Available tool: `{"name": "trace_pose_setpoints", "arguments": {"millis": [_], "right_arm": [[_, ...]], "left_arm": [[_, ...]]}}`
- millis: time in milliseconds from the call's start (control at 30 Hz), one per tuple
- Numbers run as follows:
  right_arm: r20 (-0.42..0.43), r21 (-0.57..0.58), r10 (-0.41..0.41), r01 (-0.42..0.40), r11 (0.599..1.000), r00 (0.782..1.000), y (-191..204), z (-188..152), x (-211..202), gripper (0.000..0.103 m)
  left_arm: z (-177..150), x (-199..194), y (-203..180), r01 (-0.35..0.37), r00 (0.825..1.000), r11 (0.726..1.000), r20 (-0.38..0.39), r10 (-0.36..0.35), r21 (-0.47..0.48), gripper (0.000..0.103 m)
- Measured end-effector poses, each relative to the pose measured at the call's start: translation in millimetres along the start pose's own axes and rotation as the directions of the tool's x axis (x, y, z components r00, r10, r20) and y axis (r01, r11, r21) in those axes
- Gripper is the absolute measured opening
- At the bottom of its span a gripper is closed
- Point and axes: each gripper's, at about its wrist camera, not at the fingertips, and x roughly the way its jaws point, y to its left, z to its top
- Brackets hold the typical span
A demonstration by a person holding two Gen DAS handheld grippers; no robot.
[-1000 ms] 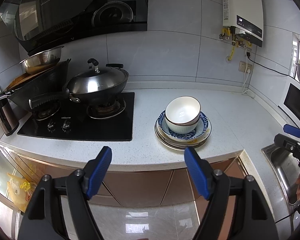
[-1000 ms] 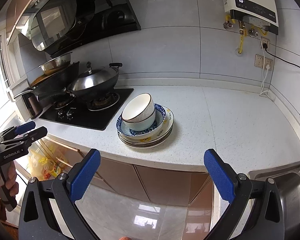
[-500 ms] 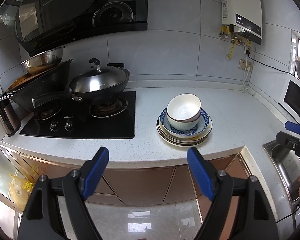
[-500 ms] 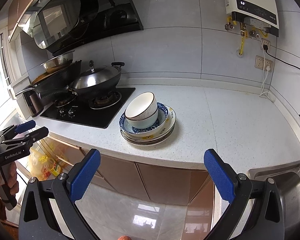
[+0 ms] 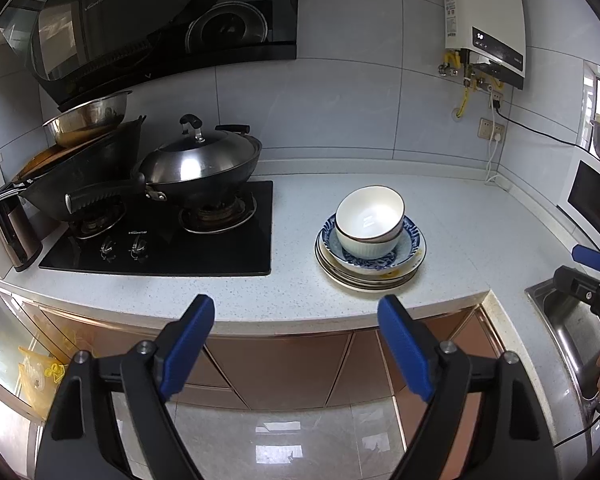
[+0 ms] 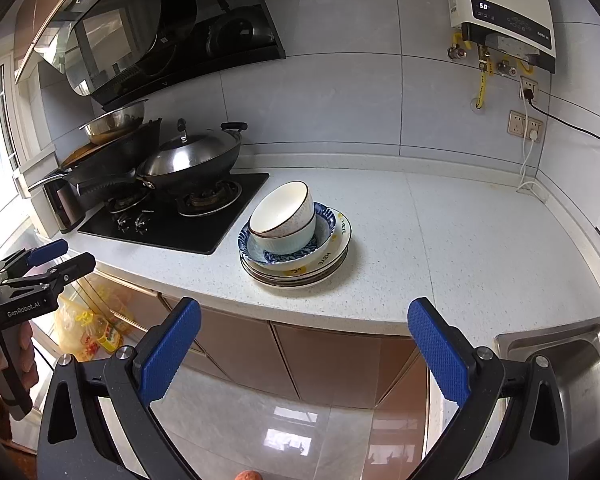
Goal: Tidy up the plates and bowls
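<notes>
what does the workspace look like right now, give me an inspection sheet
surface: speckled white countertop, black gas hob set into it at the left.
job's things: two nested white bowls tilted in a blue-patterned dish, on a stack of plates, near the front edge.
clutter: lidded wok, second dark pan with a steel bowl on top.
grippers: left gripper and right gripper both open, empty, short of the counter.
cables: black cord and white cord from wall sockets.
surroundings: range hood, water heater, steel sink.

Bowls (image 6: 284,216) stacked on plates (image 6: 332,256) beyond the right gripper's (image 6: 304,346) spread fingers (image 6: 438,344)
</notes>
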Motion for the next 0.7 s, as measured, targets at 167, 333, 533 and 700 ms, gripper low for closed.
{"name": "trace_pose_setpoints", "arguments": {"millis": [167,333,533,700], "right_arm": [[0.000,-0.002,-0.002,0.002,1.000,1.000,-0.5,-0.1,-0.2,0.102],[-0.002,-0.004,-0.002,0.002,1.000,1.000,1.6,-0.4,-0.2,0.102],[-0.006,-0.010,-0.006,0.006,1.000,1.000,4.8,-1.4,1.0,0.102],[-0.006,-0.008,-0.005,0.005,1.000,1.000,5.7,-1.4,1.8,0.102]], "left_arm": [[-0.3,-1.1,0.6,0.001,1.000,1.000,0.003,-0.001,-0.006,0.084],[0.0,-2.5,3.4,0.003,1.000,1.000,0.005,-0.003,-0.014,0.084],[-0.9,-2.1,5.5,-0.003,1.000,1.000,0.009,0.003,-0.015,0.084],[-0.7,-1.8,5.8,0.004,1.000,1.000,0.013,-0.004,-0.019,0.084]]}}
